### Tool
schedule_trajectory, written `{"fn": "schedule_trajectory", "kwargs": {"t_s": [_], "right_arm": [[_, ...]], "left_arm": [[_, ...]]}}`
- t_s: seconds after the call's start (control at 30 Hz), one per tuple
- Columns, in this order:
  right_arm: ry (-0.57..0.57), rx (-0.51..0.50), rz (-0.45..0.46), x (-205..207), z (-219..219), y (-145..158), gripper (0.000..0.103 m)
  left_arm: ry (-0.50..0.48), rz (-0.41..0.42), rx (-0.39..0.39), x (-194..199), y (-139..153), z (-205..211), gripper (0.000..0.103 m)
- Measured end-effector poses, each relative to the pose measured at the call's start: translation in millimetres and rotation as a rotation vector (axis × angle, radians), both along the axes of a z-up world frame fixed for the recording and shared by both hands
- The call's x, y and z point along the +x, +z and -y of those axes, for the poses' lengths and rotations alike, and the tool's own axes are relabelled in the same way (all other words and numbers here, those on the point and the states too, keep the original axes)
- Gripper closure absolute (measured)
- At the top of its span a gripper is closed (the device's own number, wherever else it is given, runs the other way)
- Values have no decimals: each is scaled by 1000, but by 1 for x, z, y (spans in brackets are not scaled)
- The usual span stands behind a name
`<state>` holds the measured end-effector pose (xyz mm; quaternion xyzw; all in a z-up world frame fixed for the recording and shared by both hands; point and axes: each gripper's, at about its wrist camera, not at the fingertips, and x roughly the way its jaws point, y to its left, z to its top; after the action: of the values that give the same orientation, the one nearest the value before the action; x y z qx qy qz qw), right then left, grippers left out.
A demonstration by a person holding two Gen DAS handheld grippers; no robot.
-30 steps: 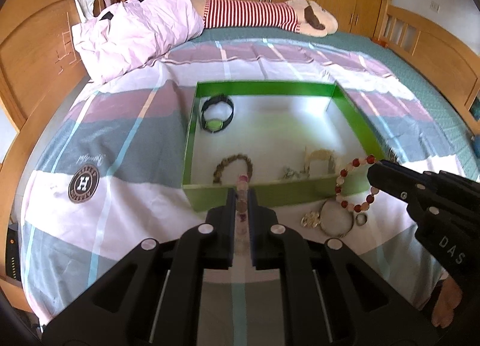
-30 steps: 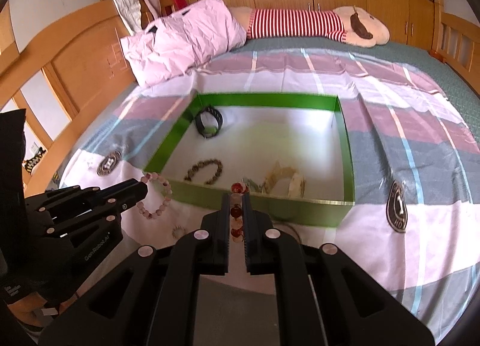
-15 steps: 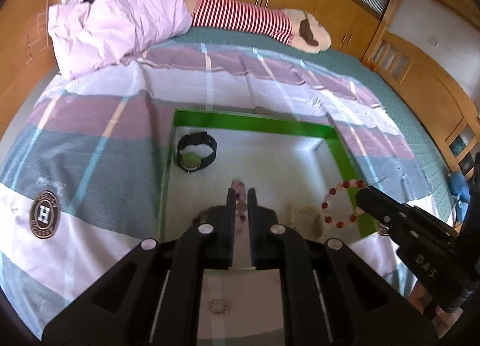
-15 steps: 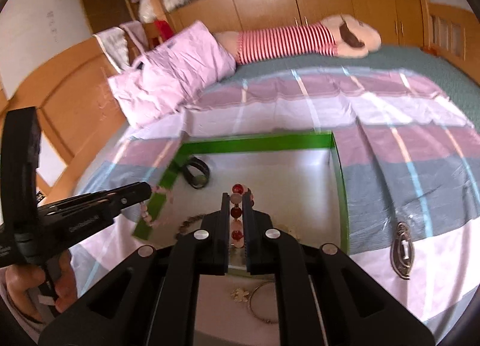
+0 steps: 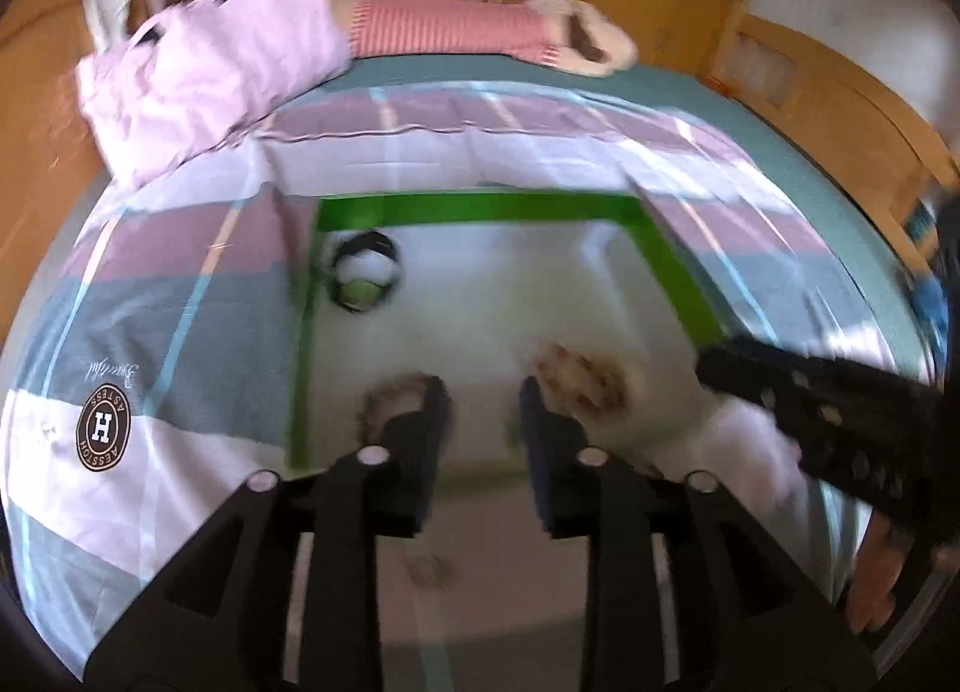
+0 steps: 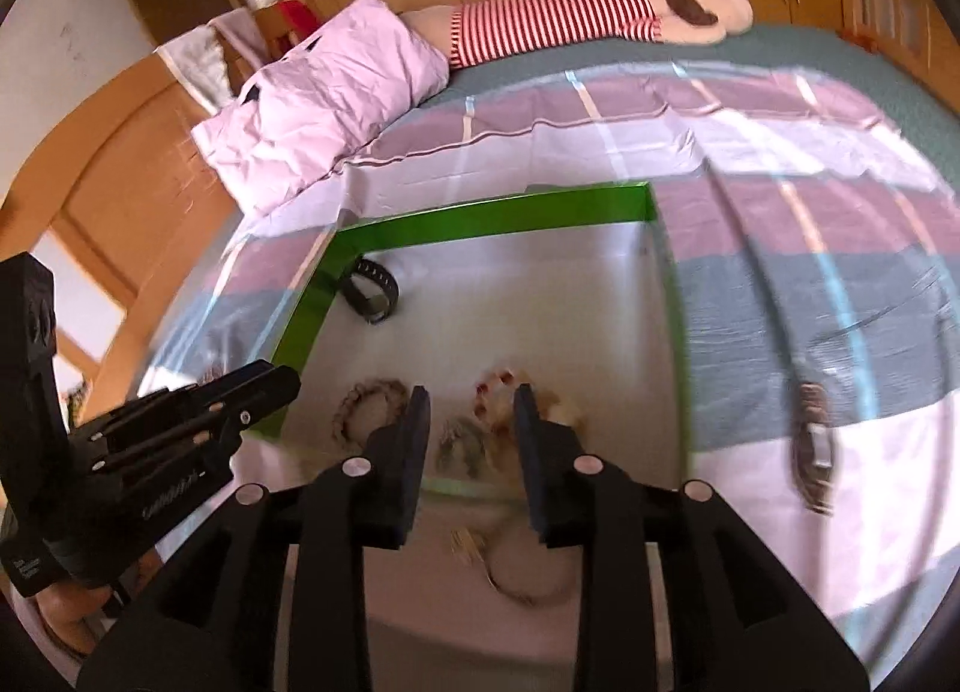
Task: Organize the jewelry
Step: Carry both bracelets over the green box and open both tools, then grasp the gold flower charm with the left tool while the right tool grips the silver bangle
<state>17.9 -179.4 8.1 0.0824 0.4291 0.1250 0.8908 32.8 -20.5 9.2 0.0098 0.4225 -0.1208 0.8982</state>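
Note:
A green tray (image 5: 480,209) with a white floor lies on the bed. Inside it are a black watch (image 5: 360,293), a beaded bracelet (image 5: 384,398) near the front wall and a blurred heap of jewelry (image 5: 582,380). My left gripper (image 5: 483,398) hangs over the tray's front part, its jaws opening, nothing between them. My right gripper (image 6: 471,401) hangs over the same area, jaws opening too. A red-bead bracelet (image 6: 492,392) lies on the tray floor below its gap, clear of the pads. The left gripper (image 6: 264,386) shows at the tray's left wall (image 6: 306,320).
On the sheet in front of the tray lie a thin hoop (image 6: 522,578) and a small gold piece (image 6: 468,542). A pink pillow (image 5: 210,74) and a striped plush toy (image 5: 456,29) lie at the head end. Wooden bed rails run along both sides.
Both grippers have moved forward over the tray and opened. The pink bracelet has left the left jaws and the red-bead bracelet has left the right jaws.

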Motion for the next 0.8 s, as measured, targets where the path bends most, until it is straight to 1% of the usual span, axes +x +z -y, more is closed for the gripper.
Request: {"fn": "schedule_trajectory", "kwargs": {"t_s": [0.07, 0.1, 0.17, 0.2, 0.23, 0.27, 0.33, 0.4, 0.43, 0.47, 0.5, 0.57, 0.67, 0.73, 0.8], "right_arm": [[23, -39, -43, -8, 3, -2, 74], [42, -24, -88, -10, 6, -9, 74], [36, 1, -131, -11, 11, -20, 74], [22, -27, -161, -11, 13, -29, 74], [10, -59, -179, -12, 13, -35, 74], [-5, -87, -199, -11, 14, -40, 74], [-31, -100, -246, -9, 17, -53, 74], [-23, -112, -263, -7, 12, -61, 74], [-16, -124, -261, -6, 8, -63, 74], [-8, -139, -255, -6, 5, -66, 74], [1, -162, -249, -5, 0, -69, 74], [9, -189, -249, -3, -7, -77, 74], [-10, -228, -263, 7, -13, -91, 74], [-19, -225, -272, 11, -13, -99, 74], [-12, -218, -278, 12, -15, -103, 74]], "left_arm": [[-46, 6, 37, -18, -6, 16, 73], [-62, 1, 52, -21, -11, 22, 73], [-81, -39, 84, -21, -28, 32, 73], [-76, -63, 95, -20, -36, 33, 73], [-67, -89, 98, -17, -42, 34, 73], [-50, -125, 85, -12, -49, 32, 73], [-19, -175, 47, -3, -57, 26, 73], [37, -231, 36, 3, -63, 14, 73], [63, -250, 33, 5, -64, 8, 71], [85, -269, 11, 7, -66, -1, 67], [93, -279, -7, 7, -66, -7, 65], [104, -293, -24, 7, -68, -15, 64], [102, -300, -9, 4, -69, -17, 64], [109, -293, -25, -3, -69, -22, 61], [139, -294, -23, -12, -70, -27, 60]]}}
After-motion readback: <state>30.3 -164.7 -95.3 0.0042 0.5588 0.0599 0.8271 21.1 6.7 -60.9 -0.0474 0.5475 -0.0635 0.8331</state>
